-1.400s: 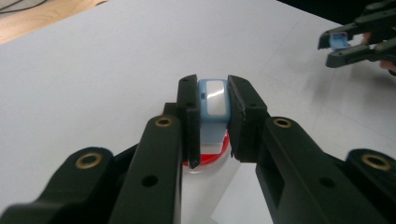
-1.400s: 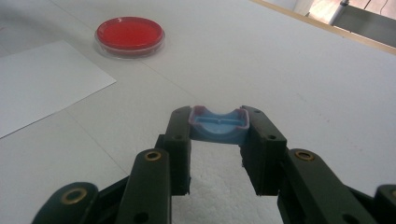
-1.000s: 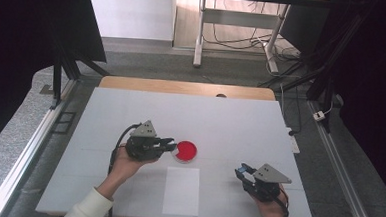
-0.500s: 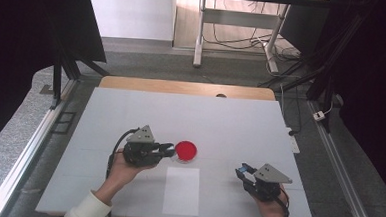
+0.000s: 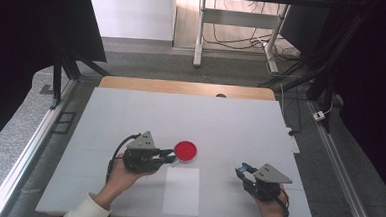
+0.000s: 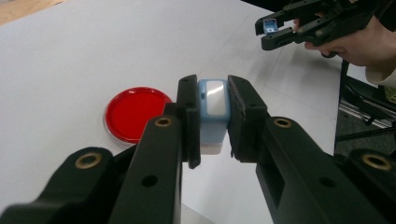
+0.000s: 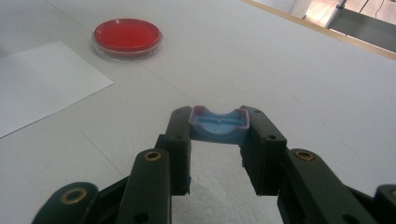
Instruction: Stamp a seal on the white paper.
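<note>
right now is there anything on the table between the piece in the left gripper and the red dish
Nothing visible. The left gripper is shut on a pale blue piece, and the red dish lies just beside its jaws on bare white table. The white sheet lies off to the side, nearer the person.

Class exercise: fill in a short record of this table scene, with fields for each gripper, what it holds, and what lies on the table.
left gripper: shut on pale blue block, beside red dish
right gripper: shut on blue cap, apart from the dish
red dish: flat on white table
paper sheet: flat, near table edge, between the hands
</note>
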Available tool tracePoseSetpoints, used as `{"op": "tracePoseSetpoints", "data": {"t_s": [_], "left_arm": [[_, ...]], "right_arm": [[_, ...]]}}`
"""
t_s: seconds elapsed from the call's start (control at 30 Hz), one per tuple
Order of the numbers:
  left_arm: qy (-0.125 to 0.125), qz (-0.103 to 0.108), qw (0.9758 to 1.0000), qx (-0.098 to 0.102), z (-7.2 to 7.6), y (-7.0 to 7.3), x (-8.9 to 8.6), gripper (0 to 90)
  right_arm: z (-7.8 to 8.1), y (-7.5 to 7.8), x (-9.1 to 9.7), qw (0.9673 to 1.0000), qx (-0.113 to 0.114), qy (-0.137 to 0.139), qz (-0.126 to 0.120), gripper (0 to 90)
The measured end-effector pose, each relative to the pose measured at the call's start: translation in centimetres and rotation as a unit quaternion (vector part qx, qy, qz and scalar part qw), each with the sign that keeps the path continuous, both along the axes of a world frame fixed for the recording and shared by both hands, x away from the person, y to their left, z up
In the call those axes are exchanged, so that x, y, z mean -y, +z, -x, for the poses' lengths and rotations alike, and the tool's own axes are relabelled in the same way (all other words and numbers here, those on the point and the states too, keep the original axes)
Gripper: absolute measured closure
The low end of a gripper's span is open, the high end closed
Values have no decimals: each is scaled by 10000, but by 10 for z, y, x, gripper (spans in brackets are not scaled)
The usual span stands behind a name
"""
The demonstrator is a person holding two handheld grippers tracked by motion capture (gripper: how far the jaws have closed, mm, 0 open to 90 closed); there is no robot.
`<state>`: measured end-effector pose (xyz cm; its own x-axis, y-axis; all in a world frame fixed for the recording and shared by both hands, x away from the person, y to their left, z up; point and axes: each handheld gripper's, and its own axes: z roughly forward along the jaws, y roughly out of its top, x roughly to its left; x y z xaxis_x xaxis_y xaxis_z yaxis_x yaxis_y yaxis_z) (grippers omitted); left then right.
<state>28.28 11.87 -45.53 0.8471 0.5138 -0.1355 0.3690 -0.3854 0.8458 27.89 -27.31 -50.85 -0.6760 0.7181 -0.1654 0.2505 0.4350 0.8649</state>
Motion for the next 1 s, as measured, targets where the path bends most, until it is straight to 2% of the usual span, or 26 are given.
{"op": "tracePoseSetpoints", "data": {"t_s": [0.27, 0.67, 1.0], "left_arm": [[-103, -46, 9999, 22, 8, -2, 6, 753], [-258, -65, 9996, -29, 11, -6, 14, 751], [-385, -164, 9991, -81, 15, -14, 19, 752]], "right_arm": [[0, 0, -2, 10000, 14, 16, 10, 644], [0, 0, -2, 10000, 11, 12, 14, 644], [0, -1, -2, 10000, -13, 0, 31, 644]]}}
